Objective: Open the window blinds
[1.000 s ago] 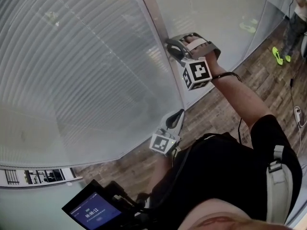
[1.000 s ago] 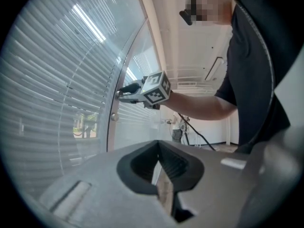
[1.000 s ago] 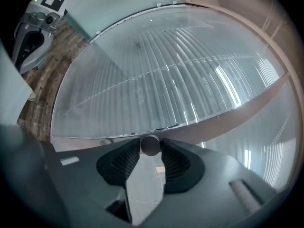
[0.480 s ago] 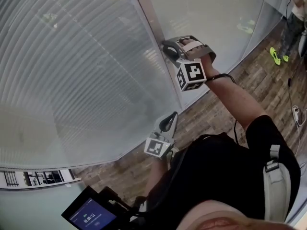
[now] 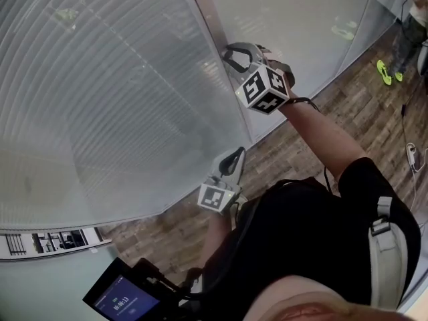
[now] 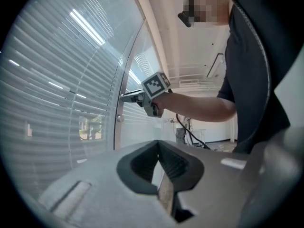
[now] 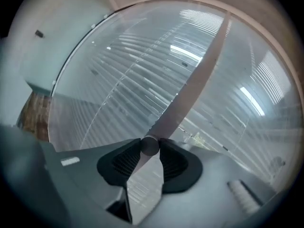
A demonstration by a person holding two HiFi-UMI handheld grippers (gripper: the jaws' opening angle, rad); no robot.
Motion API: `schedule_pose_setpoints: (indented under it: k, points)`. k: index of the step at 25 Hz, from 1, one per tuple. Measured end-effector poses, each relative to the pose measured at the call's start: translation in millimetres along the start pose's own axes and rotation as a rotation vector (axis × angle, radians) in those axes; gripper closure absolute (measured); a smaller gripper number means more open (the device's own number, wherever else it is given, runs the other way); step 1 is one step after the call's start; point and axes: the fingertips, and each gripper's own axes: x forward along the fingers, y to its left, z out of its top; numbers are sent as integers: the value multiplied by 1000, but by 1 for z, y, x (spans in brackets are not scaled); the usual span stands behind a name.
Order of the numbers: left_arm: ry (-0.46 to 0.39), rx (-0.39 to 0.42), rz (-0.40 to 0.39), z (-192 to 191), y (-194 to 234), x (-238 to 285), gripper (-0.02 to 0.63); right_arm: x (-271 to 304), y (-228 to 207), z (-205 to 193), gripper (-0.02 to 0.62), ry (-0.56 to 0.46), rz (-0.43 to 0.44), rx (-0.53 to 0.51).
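Note:
White slatted blinds [image 5: 100, 99] hang behind glass, left of a pale upright frame post [image 5: 219, 35]. My right gripper [image 5: 229, 49] reaches level to that post, its marker cube [image 5: 263, 87] facing up. In the right gripper view the gripper [image 7: 151, 148] is shut on a small round knob [image 7: 150, 144] at the post's [image 7: 199, 80] face, one ribbed pad on each side. The blinds [image 7: 118, 80] look shut. My left gripper [image 5: 234, 158] hangs lower, apart from the glass, its jaws [image 6: 161, 175] together with nothing in them. From there the right gripper [image 6: 124, 97] shows at the post.
A second small round knob [image 6: 120, 119] sits lower on the post. Wood floor [image 5: 301, 159] runs along the glass. Another person in green shoes [image 5: 388, 72] stands at the far right, a cable [image 5: 411, 156] lies nearby. A screen device [image 5: 124, 299] hangs at my lower left.
My right gripper has rolled about its own line while staying on the knob, so its marker cube now faces up. The left gripper has barely moved.

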Motion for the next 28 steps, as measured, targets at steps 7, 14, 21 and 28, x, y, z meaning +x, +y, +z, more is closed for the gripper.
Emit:
schedule_pose_setpoints:
  k: [7,14,21,28]
  points:
    - [13,-15,-5,-7,-5,-4,603,-4,-3,-5,471,-63,53,411]
    - [22,2,-8,-4,-2,-5,603,1,-10,-7,471,-137,95,739]
    - [34,-14,-10,-10,-5,-8,603,-3,-12,-8,472,-204,100,1020]
    - [35,-19,-1,-12,-2,-9,603,1,-11,-9,472,-193,96,955]
